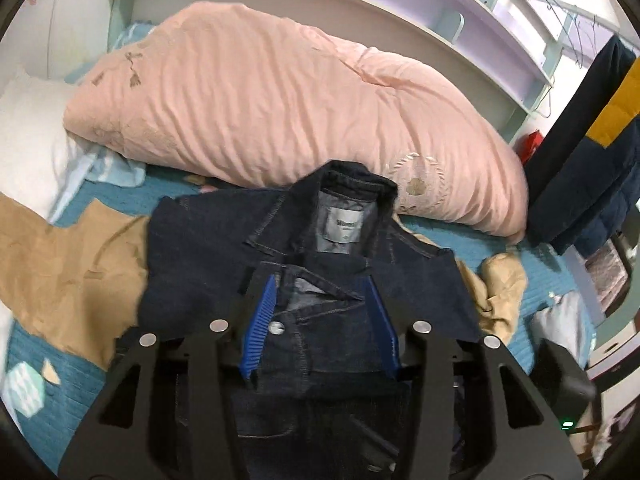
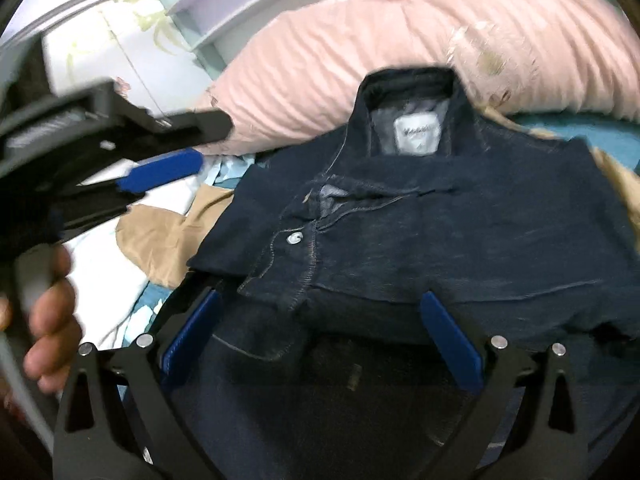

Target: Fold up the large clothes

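Observation:
A dark denim jacket point(image 1: 224, 248) lies folded on the bed, collar towards the pink duvet, its white neck label and a metal button facing up. My left gripper point(image 1: 320, 284) hovers over the jacket's front just below the collar, jaws open, blue pads apart and not pressing the cloth. In the right wrist view the same jacket point(image 2: 460, 220) fills the middle. My right gripper point(image 2: 322, 298) stands wide open above its lower folded edge, holding nothing. One blue pad point(image 2: 164, 170) of the left gripper shows at the left there, held by a person's hand point(image 2: 48, 300).
A bulky pink duvet point(image 1: 260, 100) lies behind the jacket. A tan garment point(image 1: 68, 264) is spread under and left of it on the teal sheet point(image 1: 80, 380). White pillow point(image 1: 24, 140) at left, a navy and yellow coat point(image 1: 592, 152) hanging at right, shelves point(image 1: 460, 12) behind.

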Motion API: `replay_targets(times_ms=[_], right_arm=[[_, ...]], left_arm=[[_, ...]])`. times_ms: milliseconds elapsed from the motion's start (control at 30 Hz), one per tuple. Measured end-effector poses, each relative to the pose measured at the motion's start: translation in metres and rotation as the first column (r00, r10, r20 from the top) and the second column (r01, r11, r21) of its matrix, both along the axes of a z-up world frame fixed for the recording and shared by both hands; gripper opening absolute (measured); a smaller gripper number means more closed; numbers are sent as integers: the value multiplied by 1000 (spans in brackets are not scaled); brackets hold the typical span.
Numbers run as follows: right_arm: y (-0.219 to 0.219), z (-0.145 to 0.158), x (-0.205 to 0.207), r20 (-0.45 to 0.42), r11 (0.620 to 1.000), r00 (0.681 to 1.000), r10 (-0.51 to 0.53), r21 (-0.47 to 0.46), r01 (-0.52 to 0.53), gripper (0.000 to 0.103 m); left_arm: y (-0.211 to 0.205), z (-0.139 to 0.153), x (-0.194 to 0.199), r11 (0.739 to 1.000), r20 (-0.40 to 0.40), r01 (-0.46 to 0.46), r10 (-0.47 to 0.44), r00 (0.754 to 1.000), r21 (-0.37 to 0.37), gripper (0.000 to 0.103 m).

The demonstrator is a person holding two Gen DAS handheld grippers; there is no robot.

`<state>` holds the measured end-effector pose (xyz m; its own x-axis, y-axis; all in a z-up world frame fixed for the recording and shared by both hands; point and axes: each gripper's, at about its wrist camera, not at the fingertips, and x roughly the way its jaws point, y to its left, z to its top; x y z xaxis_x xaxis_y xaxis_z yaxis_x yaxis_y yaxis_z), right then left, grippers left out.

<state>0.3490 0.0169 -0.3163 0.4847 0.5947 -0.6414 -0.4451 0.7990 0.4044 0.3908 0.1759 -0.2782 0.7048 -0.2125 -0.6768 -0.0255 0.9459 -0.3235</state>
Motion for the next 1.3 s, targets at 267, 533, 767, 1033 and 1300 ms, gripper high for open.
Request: replay_targets(times_ms=[267, 533, 767, 1033, 1300], right_arm=[[-129, -3, 35, -110, 971, 971, -213, 87, 223, 92], [-159, -57, 77, -328, 973, 923, -201, 42, 227, 0], [-174, -80, 74, -329, 953, 897, -296, -34, 302, 0], [-174, -41, 80, -267, 980, 945, -188, 5, 197, 29], [-178, -32, 125, -244, 975, 946, -215, 9, 224, 30]], left_arm=[[-46, -47, 16, 992, -108, 112, -117, 987, -51, 49], [-45, -115, 31, 992, -301, 128, -128, 945, -19, 48], [-31, -122, 35, 987, -306, 114, -143, 941, -110, 40], [29, -76, 37, 979, -198, 91, -128, 972, -184, 72], [113, -84, 105, 979, -306, -122, 68, 950, -161, 73]])
